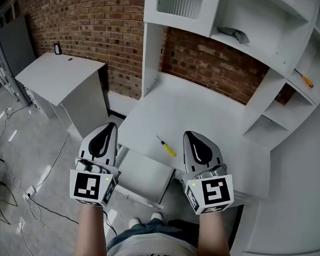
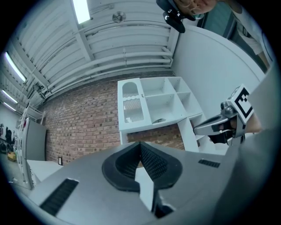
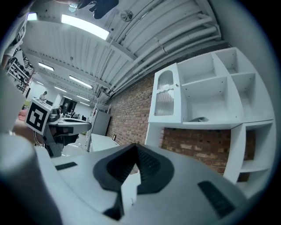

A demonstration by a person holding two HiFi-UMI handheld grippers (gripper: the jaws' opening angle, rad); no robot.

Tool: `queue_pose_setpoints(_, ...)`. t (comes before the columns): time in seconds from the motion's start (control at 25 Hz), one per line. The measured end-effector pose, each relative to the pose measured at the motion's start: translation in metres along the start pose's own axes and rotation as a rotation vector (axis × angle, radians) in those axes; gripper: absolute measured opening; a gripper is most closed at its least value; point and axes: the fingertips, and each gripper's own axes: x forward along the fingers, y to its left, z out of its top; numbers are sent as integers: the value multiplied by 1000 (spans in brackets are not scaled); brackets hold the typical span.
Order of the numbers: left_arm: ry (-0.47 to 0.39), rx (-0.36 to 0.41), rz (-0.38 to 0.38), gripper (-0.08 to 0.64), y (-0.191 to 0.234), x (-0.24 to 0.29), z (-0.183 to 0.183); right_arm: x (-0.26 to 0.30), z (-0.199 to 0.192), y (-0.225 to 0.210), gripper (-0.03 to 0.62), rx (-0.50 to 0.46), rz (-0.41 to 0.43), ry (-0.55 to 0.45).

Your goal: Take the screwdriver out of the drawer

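A screwdriver (image 1: 166,146) with a yellow handle lies on the white desk (image 1: 204,111), between my two grippers. Under the desk's front edge the white drawer (image 1: 146,175) stands pulled out, and nothing shows inside it. My left gripper (image 1: 113,126) hovers over the desk's left front corner, its jaws shut and empty; in the left gripper view (image 2: 140,145) the pads meet. My right gripper (image 1: 187,134) hangs just right of the screwdriver, shut with nothing in it, as the right gripper view (image 3: 135,147) also shows. Both point toward the brick wall.
A white shelf unit (image 1: 294,46) rises behind and right of the desk, with a grey cloth (image 1: 233,33) on one shelf and an orange-handled screwdriver (image 1: 303,78) on another. A white cabinet (image 1: 60,78) stands to the left. Cables (image 1: 5,191) lie on the floor.
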Motion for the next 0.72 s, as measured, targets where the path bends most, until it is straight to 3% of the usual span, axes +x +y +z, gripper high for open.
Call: queue_pose_setpoints(0.72,-12,43,10,14,13,-8,2,6,8,17,9,-41,11,-2)
